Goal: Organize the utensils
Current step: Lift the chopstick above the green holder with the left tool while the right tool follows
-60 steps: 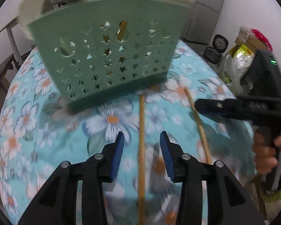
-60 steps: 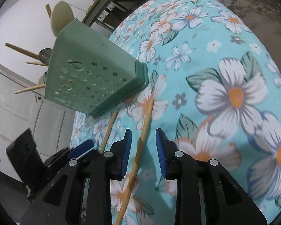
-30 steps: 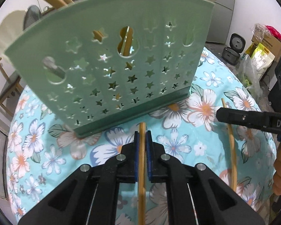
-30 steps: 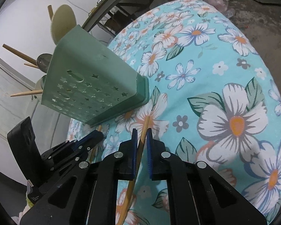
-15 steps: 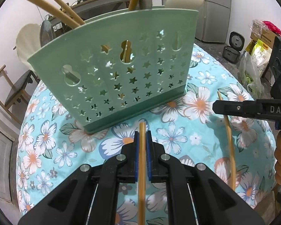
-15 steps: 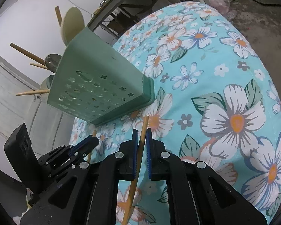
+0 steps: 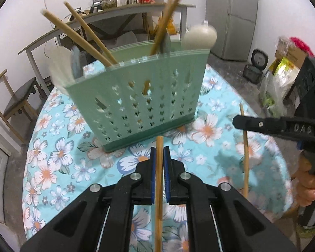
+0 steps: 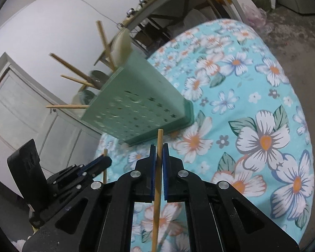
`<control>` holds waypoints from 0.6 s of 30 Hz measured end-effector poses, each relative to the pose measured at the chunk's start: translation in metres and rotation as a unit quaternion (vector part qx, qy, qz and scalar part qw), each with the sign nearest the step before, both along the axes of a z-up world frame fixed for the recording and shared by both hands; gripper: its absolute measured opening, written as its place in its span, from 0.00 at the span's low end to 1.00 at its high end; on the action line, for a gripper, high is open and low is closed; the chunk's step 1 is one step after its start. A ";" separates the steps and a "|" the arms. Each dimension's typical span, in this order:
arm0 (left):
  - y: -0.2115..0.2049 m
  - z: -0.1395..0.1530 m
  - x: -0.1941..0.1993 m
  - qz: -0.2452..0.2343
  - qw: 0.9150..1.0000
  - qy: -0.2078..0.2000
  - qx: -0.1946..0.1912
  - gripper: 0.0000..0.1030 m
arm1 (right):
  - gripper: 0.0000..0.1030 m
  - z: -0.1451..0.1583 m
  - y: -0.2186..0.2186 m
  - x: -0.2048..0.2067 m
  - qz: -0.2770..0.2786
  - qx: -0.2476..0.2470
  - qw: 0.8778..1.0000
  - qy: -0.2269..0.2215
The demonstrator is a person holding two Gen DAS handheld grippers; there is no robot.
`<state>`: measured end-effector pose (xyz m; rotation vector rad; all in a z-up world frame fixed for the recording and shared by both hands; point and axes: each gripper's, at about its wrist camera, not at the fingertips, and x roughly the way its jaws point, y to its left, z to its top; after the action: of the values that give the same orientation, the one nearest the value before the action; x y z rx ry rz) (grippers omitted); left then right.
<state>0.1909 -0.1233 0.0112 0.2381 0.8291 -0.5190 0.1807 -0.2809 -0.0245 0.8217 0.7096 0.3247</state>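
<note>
— Both chopsticks are now leaving the tablecloth point(image 7: 52, 147): your left gripper point(image 7: 159, 168) is clenching one chopstick point(image 7: 158, 189), your right gripper point(image 8: 156, 163) another point(image 8: 157, 189).
— And the basket point(image 7: 149, 96)?
— Waiting at twelve o'clock; you're heading there.

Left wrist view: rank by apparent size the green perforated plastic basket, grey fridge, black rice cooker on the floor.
1. Green perforated plastic basket, inflated by nearness to the camera.
2. Grey fridge.
3. Black rice cooker.

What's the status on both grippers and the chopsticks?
Left gripper shut on a chopstick. Right gripper shut on the other chopstick. Green utensil basket ahead, path clear.
</note>
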 end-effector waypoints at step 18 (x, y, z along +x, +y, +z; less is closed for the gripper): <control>0.075 0.129 -0.013 0.027 0.990 -0.032 -0.135 0.06 | 0.04 0.035 0.002 -0.029 0.004 -0.019 0.998 -0.058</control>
<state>0.1780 -0.0487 0.1401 -0.0161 0.6934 -0.5636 0.1517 -0.2785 0.0102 0.7573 0.6087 0.3613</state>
